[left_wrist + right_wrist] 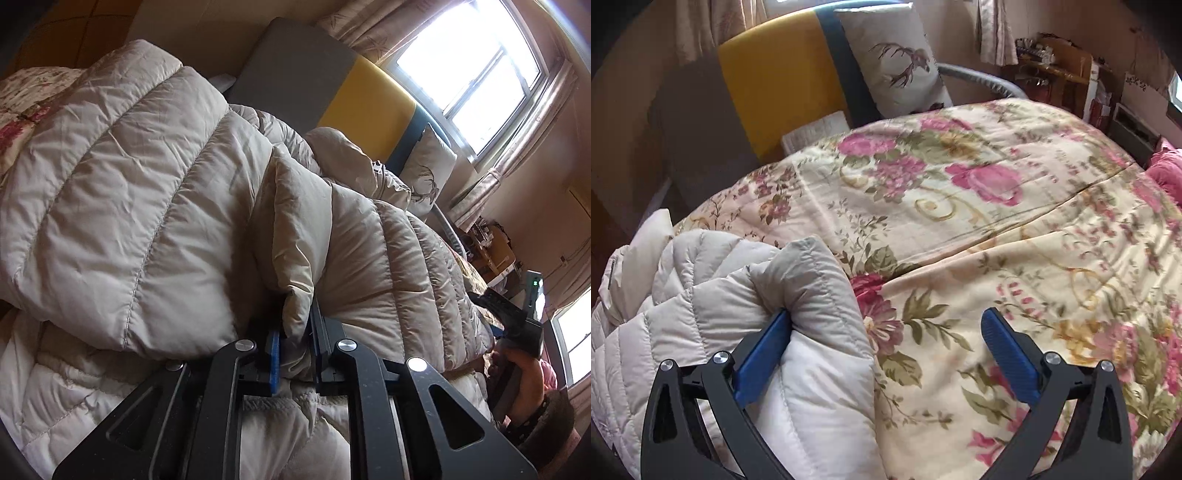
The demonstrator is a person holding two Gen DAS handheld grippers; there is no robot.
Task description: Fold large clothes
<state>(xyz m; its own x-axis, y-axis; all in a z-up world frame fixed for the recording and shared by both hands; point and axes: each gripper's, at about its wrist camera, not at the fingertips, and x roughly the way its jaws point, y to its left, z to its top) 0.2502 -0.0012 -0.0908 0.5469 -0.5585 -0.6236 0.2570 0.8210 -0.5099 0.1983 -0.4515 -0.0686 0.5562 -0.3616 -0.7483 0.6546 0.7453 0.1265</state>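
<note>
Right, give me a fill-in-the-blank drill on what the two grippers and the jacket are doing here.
1. The left gripper is shut on a fold of the beige ____.
2. The right gripper has its jaws ____, with a jacket cuff lying against one finger.
3. The jacket lies on a bedspread printed with pink ____.
4. Against the headboard stands a pillow with a ____ drawn on it.

Missing words: jacket; open; flowers; deer

Daylight from blown-out window (476, 70); warm, dim interior; fisheye warp w/ dark corners; slight blur.
</note>
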